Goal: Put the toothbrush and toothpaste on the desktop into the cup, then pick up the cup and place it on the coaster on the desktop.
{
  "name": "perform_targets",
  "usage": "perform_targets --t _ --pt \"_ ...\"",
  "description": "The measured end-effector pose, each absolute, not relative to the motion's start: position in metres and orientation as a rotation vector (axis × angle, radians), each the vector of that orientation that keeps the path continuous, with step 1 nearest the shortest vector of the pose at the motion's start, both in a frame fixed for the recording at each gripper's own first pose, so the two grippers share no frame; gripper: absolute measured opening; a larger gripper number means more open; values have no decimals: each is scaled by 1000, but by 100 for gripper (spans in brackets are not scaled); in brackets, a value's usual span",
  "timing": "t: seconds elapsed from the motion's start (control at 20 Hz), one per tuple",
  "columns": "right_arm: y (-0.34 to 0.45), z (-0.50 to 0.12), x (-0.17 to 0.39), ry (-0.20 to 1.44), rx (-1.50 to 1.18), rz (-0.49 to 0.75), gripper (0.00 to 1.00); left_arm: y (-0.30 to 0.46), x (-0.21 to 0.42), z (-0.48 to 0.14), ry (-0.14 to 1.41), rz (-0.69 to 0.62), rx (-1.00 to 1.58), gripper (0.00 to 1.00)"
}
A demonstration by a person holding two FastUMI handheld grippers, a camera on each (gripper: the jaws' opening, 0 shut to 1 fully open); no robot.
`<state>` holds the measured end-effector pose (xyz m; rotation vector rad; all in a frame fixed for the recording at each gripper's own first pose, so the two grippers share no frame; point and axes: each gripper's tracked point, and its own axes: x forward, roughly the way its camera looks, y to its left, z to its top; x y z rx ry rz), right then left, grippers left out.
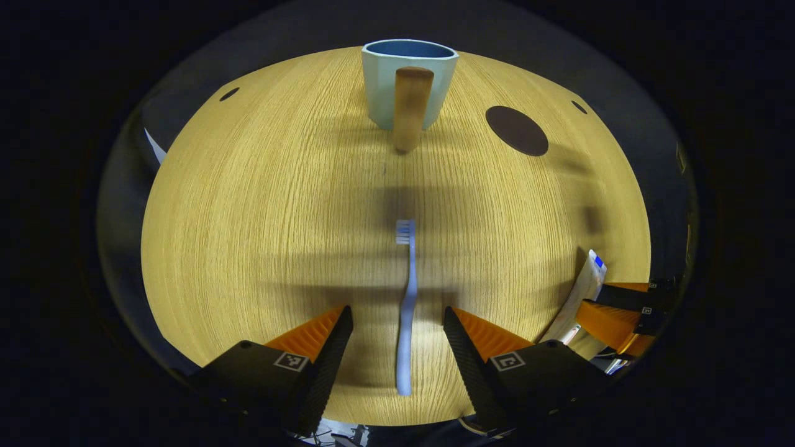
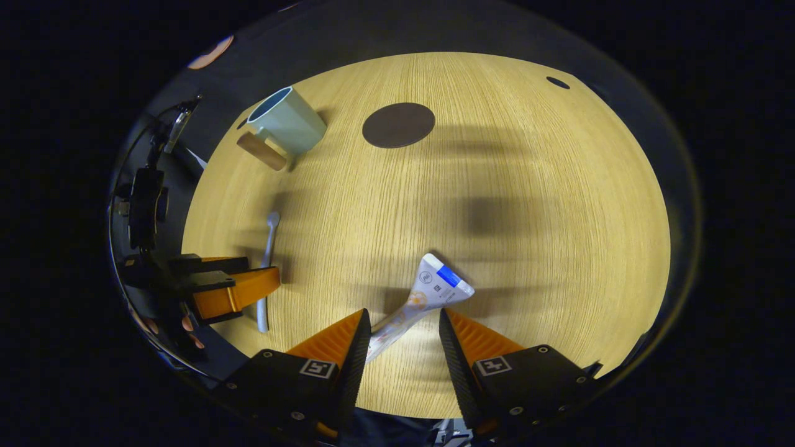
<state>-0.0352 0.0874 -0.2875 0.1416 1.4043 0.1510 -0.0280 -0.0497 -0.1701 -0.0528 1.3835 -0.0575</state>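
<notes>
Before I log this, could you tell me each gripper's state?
Left gripper: open, straddling the toothbrush.
Right gripper: open, straddling the toothpaste.

Wood-grain tabletop (image 1: 261, 236) w/ small dark holes (image 1: 228, 94) nr far corners

A straight-grained pale yellow wooden worktop (image 1: 261, 205) is seen. Between the left tongs (image 1: 397, 323) lies a light blue plastic toothbrush (image 1: 407, 310); beyond, a pale blue cup (image 1: 407, 81) with a tan wooden handle, beside a dark brown round coaster (image 1: 517, 130).
</notes>
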Motion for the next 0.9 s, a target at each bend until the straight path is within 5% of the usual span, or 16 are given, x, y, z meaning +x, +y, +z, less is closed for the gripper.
perform_targets --t 0.2,0.45,0.7,0.75,0.9 --pt "89 -295 -36 1417 89 211 65 -45 -25 -181 1383 -56 -30 90" --pt "90 -300 -25 1397 79 232 30 -49 -28 -176 1384 -20 -19 81" --pt "87 -301 -15 1345 65 233 18 -62 -19 -170 1361 -42 -7 42" --pt "85 -300 -14 1334 61 239 18 -60 -15 -165 1349 -43 -2 42" --pt "88 -298 -7 1283 65 262 15 -46 -5 -167 1333 -27 -33 13"
